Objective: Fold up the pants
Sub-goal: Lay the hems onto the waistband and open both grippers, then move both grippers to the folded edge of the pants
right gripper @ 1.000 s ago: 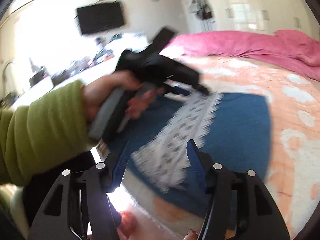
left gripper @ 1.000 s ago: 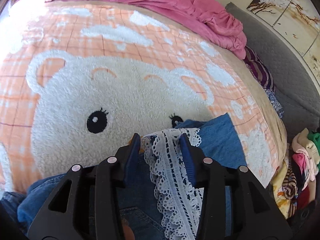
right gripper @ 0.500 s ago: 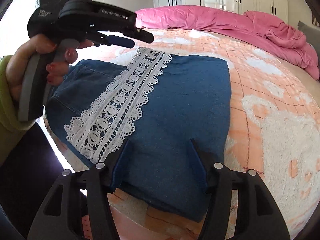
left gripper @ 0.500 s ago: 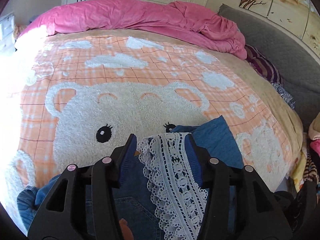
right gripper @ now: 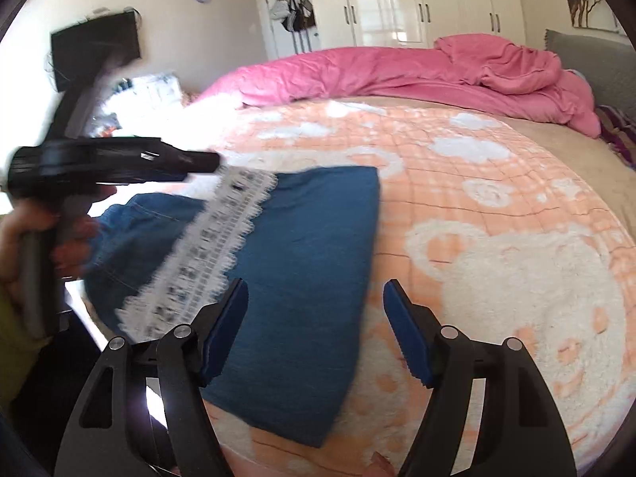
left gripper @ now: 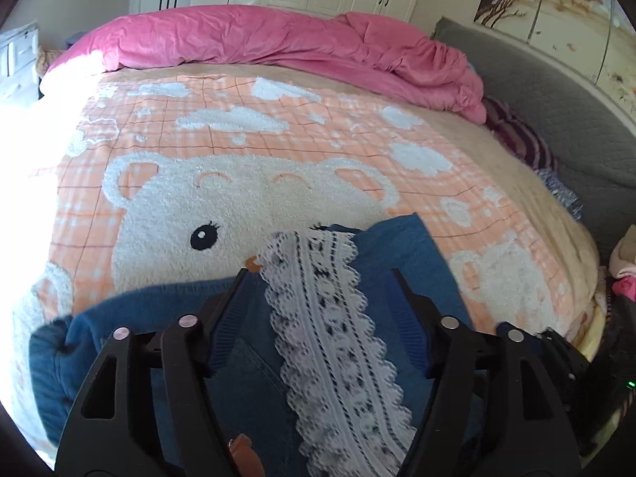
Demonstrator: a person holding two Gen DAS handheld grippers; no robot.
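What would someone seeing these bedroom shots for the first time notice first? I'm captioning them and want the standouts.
The folded blue pants with a white lace strip lie at the near edge of the bed, on a peach bear blanket. A rumpled pink duvet runs along the far side. Both the left gripper and right gripper stand open over the pants, their jaws having just widened, gripping nothing.

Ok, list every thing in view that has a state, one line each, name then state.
Pants: folded into a flat blue block on the bed, lace strip on top.
Lace strip: lying flat along the denim.
Left gripper: open, jaws just widened, lace below, not pinched.
Right gripper: open, jaws just widened, above the pants' edge, gripping nothing.
Pink duvet: bunched up at the far side.
Wardrobe doors: shut.
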